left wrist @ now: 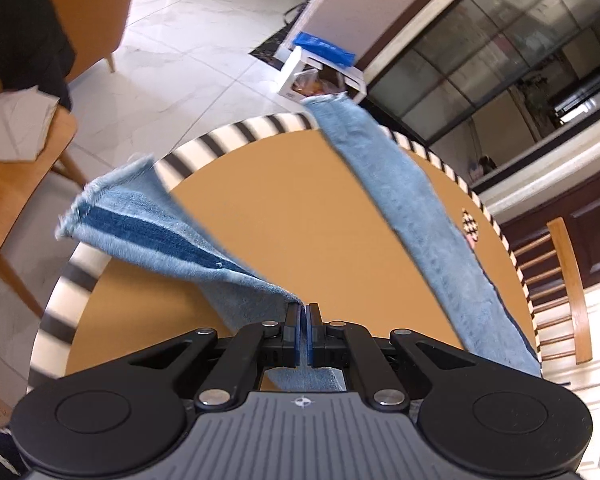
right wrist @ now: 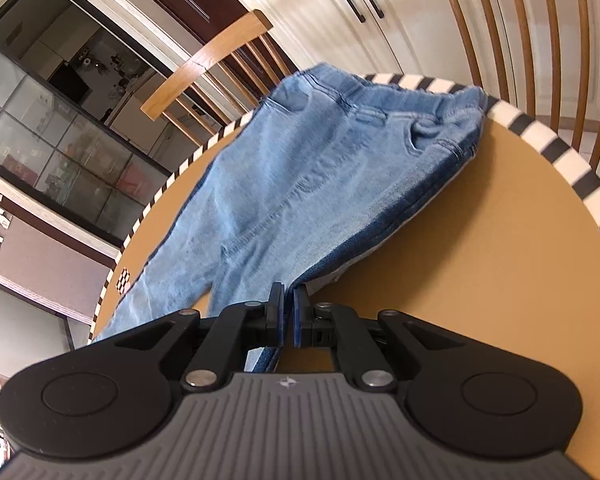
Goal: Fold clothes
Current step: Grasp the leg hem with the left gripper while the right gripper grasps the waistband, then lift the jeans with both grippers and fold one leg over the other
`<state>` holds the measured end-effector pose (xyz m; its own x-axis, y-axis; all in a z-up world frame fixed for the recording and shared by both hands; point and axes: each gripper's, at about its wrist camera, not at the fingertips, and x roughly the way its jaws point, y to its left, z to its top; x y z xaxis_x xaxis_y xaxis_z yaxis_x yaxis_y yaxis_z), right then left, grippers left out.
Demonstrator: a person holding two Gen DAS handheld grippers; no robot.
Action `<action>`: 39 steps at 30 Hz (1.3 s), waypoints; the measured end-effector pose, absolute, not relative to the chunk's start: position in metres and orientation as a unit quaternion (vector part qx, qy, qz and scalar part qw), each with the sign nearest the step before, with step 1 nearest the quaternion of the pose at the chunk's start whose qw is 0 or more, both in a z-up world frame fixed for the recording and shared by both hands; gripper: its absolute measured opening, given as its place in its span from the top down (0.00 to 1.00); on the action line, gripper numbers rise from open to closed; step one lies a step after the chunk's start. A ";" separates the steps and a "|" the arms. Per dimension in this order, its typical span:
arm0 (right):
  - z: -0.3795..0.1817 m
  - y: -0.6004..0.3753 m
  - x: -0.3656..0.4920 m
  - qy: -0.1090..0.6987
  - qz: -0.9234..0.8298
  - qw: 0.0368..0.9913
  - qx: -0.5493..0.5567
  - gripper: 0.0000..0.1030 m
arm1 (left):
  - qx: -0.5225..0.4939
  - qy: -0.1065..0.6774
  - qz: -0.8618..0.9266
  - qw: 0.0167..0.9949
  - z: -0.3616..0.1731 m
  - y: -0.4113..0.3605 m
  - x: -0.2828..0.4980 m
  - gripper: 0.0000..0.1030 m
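Jeans (right wrist: 300,168) on round table (right wrist: 480,240), both jaws clamped on denim, leg lifted

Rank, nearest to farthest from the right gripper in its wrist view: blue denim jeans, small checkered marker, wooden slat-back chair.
1. Blue denim jeans, clamped in right gripper.
2. Small checkered marker, left table edge.
3. Wooden slat-back chair, beyond the table, upper left.

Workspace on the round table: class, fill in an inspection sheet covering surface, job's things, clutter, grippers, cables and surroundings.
Surface: round table, tan top, black-and-white striped rim.
Job's things: blue jeans spread on it, waistband at the far edge; one leg lifted.
Clutter: small checkered marker on the table.
Grippers: left gripper shut on jeans; right gripper shut on jeans.
Cables: nothing seen.
Surroundings: wooden chairs, tiled floor, white cabinet doors.
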<state>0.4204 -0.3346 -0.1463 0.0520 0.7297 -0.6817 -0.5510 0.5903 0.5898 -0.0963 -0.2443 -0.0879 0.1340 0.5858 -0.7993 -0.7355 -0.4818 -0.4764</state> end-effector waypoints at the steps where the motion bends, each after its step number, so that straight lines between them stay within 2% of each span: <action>1: -0.142 -0.330 0.420 0.524 0.444 0.722 0.084 0.95 | -0.558 0.070 0.653 0.508 -0.085 -0.237 -0.096 0.97; 5: -0.122 -0.302 0.419 0.521 0.437 0.729 0.082 0.95 | -0.556 0.079 0.637 0.528 -0.075 -0.190 -0.094 0.97; 14: -0.084 -0.175 0.427 0.518 0.393 0.756 0.074 0.95 | -0.542 0.067 0.616 0.568 -0.065 -0.014 -0.088 1.00; 21: -0.118 -0.042 0.437 0.520 0.344 0.782 0.024 0.95 | -0.499 0.090 0.635 0.582 -0.090 0.101 -0.066 1.00; 23: -0.133 -0.014 0.437 0.510 0.331 0.794 0.010 0.99 | -0.494 0.107 0.634 0.585 -0.103 0.117 -0.061 1.00; 29: -0.161 0.030 0.425 0.487 0.327 0.808 -0.063 0.99 | -0.555 0.182 0.555 0.592 -0.159 0.139 -0.069 0.99; 32: -0.162 0.021 0.413 0.497 0.378 0.780 -0.050 0.95 | -0.571 0.229 0.504 0.606 -0.180 0.146 -0.071 0.98; 34: -0.156 0.008 0.403 0.501 0.408 0.762 -0.046 0.91 | -0.588 0.231 0.490 0.601 -0.187 0.152 -0.075 0.98; 36: -0.151 -0.008 0.393 0.510 0.431 0.743 -0.040 0.90 | -0.596 0.229 0.481 0.601 -0.187 0.158 -0.077 0.86; 39: -0.147 -0.030 0.380 0.526 0.455 0.718 -0.034 0.83 | -0.604 0.229 0.474 0.599 -0.185 0.162 -0.074 0.76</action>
<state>0.3803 -0.0300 -0.1474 0.0327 0.6169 -0.7863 -0.6886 0.5842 0.4297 -0.0745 0.1619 -0.1847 0.4465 0.2907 -0.8462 -0.8439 -0.1776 -0.5063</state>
